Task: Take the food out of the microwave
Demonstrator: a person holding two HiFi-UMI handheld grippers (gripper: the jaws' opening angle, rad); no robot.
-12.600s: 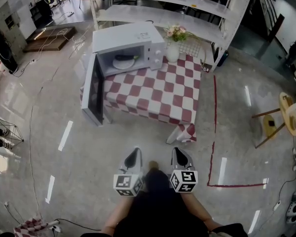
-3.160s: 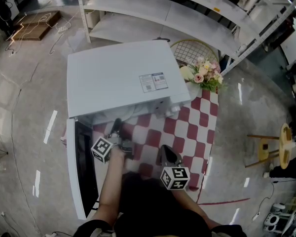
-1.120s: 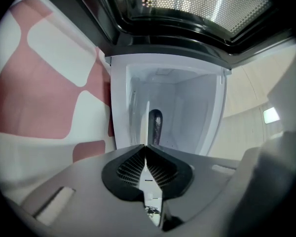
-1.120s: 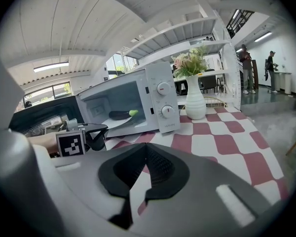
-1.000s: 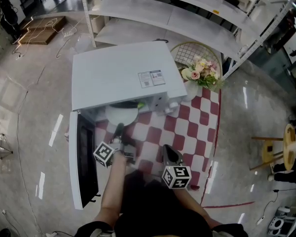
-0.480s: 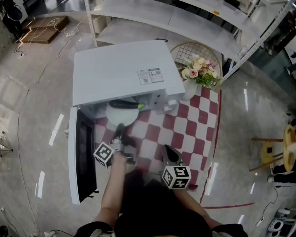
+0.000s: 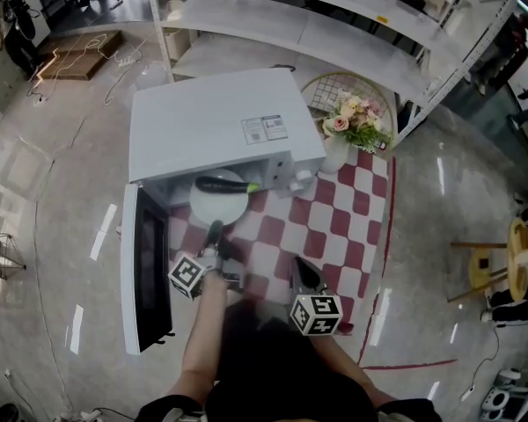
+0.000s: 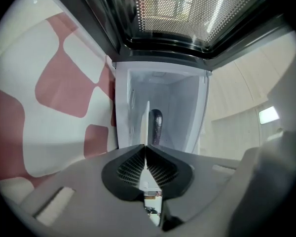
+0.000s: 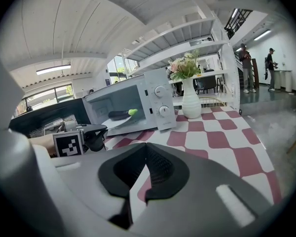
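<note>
A white plate (image 7: 218, 204) carrying a dark eggplant (image 7: 225, 185) with a green stem sticks partway out of the open white microwave (image 7: 211, 130). My left gripper (image 7: 214, 233) is shut on the plate's near rim. In the left gripper view the plate (image 8: 147, 120) shows edge-on between the closed jaws of the left gripper (image 8: 146, 148), with the eggplant (image 8: 156, 125) beyond. My right gripper (image 7: 301, 274) hovers over the checked tablecloth (image 7: 334, 209), jaws shut and holding nothing. The right gripper view shows the eggplant (image 9: 121, 114) in the microwave (image 9: 138, 102) mouth.
The microwave door (image 7: 145, 275) hangs open to the left, past the table edge. A white vase of flowers (image 7: 341, 139) and a wire basket (image 7: 334, 90) stand right of the microwave. Metal shelving (image 7: 334, 25) runs behind. Grey floor surrounds the small table.
The plate with the eggplant has slid a little further out of the microwave, drawn by the left gripper. The right gripper has stayed where it was.
</note>
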